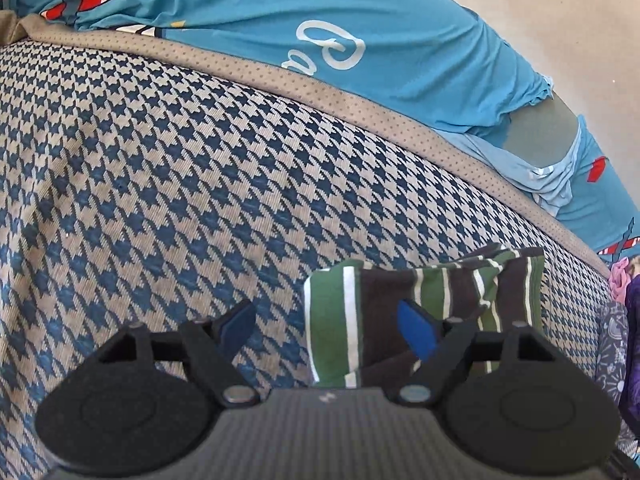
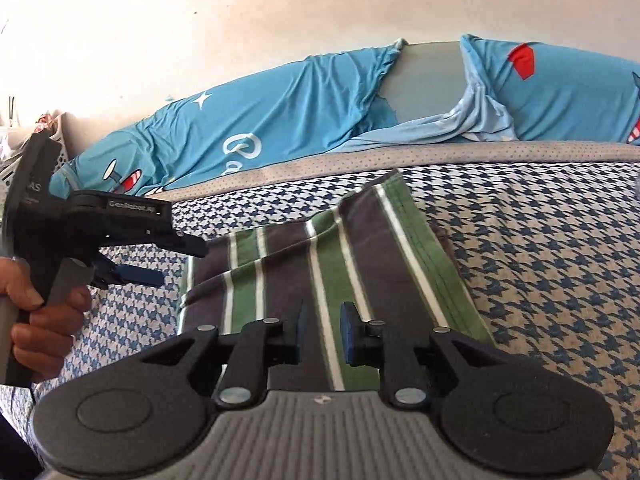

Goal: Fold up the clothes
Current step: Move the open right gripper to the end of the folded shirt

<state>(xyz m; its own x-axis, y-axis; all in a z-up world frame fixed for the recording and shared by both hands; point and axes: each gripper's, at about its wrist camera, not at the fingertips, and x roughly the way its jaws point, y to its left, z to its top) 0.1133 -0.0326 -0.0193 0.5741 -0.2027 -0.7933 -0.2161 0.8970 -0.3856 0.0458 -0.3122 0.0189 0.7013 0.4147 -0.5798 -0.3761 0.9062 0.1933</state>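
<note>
Right tool, fingers parted, hovers above folded striped garment on houndstooth bed; left tool likewise open.

The left tool hovers with its jaws spread wide above a houndstooth bedspread. Its right finger overlaps a folded green, dark and white striped garment lying on the spread. Beyond the bed's dotted border lies blue printed bedding.
</note>
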